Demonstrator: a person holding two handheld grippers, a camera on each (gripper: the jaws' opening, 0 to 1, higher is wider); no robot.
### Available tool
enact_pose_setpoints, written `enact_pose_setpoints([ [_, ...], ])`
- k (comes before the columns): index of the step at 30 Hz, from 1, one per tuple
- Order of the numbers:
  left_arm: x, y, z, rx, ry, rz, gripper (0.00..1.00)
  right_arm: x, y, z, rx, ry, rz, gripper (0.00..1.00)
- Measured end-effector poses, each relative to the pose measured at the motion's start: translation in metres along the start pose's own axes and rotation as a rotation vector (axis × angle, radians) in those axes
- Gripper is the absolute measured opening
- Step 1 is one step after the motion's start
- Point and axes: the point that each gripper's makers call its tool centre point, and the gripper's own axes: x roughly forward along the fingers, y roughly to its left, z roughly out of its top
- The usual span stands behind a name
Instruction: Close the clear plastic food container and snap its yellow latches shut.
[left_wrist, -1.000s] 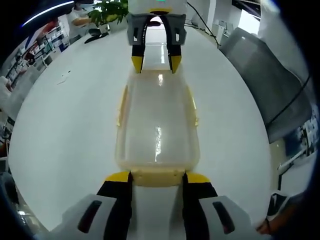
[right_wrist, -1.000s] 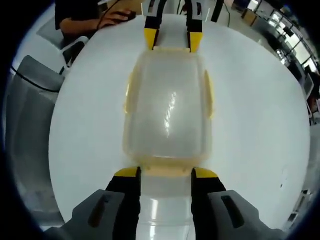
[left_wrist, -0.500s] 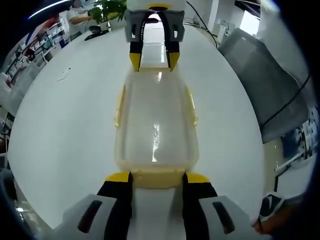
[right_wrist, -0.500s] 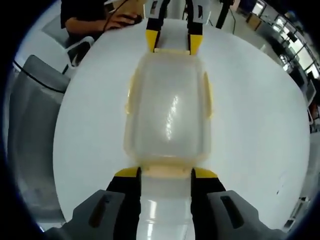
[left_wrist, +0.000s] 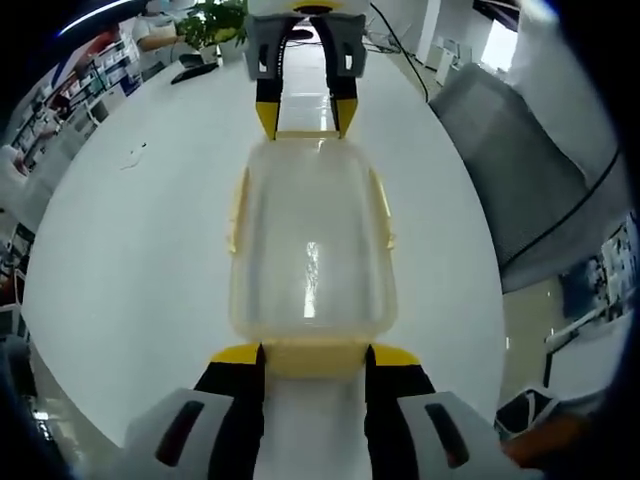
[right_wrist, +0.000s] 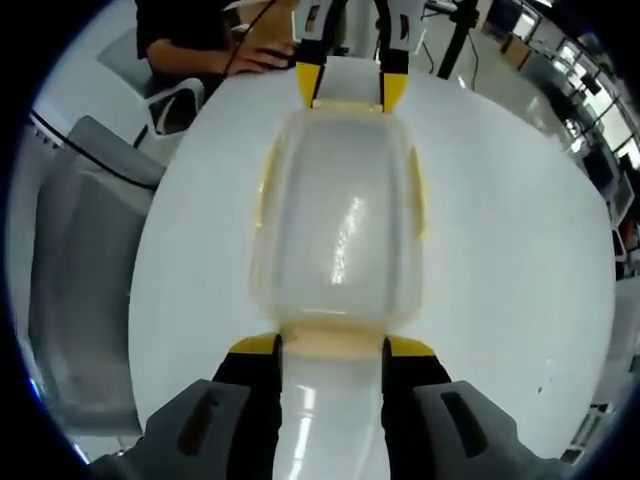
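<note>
The clear plastic container (left_wrist: 310, 240) with its lid on spans lengthwise between my two grippers. Yellow side latches (left_wrist: 238, 210) lie flat along its long edges. My left gripper (left_wrist: 315, 355) is shut on the yellow latch at the near end. At the far end, my right gripper (left_wrist: 305, 115) is clamped across the opposite latch. In the right gripper view the same container (right_wrist: 340, 230) runs from my right gripper (right_wrist: 330, 347) up to the left gripper (right_wrist: 352, 90). The container seems to be held above the white table (left_wrist: 130, 250).
A grey chair (left_wrist: 530, 160) stands off the table's edge, also seen as the grey chair (right_wrist: 85, 250). A person (right_wrist: 200, 40) sits at the far side with a hand on the table. A potted plant (left_wrist: 215, 20) stands beyond.
Both views now take in more of the table's edge and the floor, as if both cameras rose. The container keeps its place between the two grippers.
</note>
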Motion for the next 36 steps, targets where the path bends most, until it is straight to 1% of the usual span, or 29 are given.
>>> enact_pose_setpoints([
  [5, -0.015, -0.001, 0.012, 0.000, 0.005, 0.000, 0.33, -0.017, 0.003, -0.001, -0.008, 0.004, 0.004, 0.35],
  [9, -0.025, 0.001, 0.023, 0.005, 0.010, 0.009, 0.33, -0.034, 0.003, -0.003, -0.010, -0.001, -0.010, 0.35],
  [14, -0.032, 0.000, 0.041, 0.013, 0.013, 0.010, 0.33, -0.051, 0.006, -0.012, -0.010, 0.001, -0.015, 0.35],
  [16, -0.030, 0.002, 0.046, 0.021, 0.015, 0.014, 0.33, -0.057, 0.006, -0.018, -0.007, 0.002, -0.020, 0.35],
  [17, -0.032, 0.002, 0.052, 0.023, 0.013, 0.014, 0.33, -0.061, 0.007, -0.022, -0.004, 0.004, -0.020, 0.35],
  [18, -0.032, 0.002, 0.056, 0.025, 0.012, 0.015, 0.33, -0.063, 0.008, -0.025, -0.002, 0.006, -0.019, 0.35],
  [19, -0.031, -0.002, 0.064, 0.028, 0.010, 0.015, 0.33, -0.066, 0.009, -0.031, -0.002, 0.012, -0.017, 0.35],
  [21, -0.031, -0.003, 0.072, 0.031, 0.007, 0.016, 0.33, -0.071, 0.010, -0.039, 0.003, 0.018, -0.017, 0.35],
  [24, -0.030, -0.005, 0.090, 0.034, 0.001, 0.018, 0.33, -0.077, 0.010, -0.051, 0.010, 0.024, -0.020, 0.35],
  [26, -0.029, -0.005, 0.097, 0.036, -0.001, 0.019, 0.33, -0.081, 0.011, -0.059, 0.014, 0.025, -0.026, 0.36],
  [27, -0.028, -0.005, 0.101, 0.040, 0.000, 0.021, 0.33, -0.082, 0.011, -0.060, 0.015, 0.026, -0.026, 0.36],
  [32, -0.020, -0.008, 0.123, 0.051, 0.000, 0.024, 0.33, -0.086, 0.015, -0.082, 0.025, 0.043, -0.036, 0.36],
  [36, -0.014, -0.010, 0.136, 0.058, 0.002, 0.024, 0.33, -0.088, 0.016, -0.096, 0.036, 0.045, -0.032, 0.36],
])
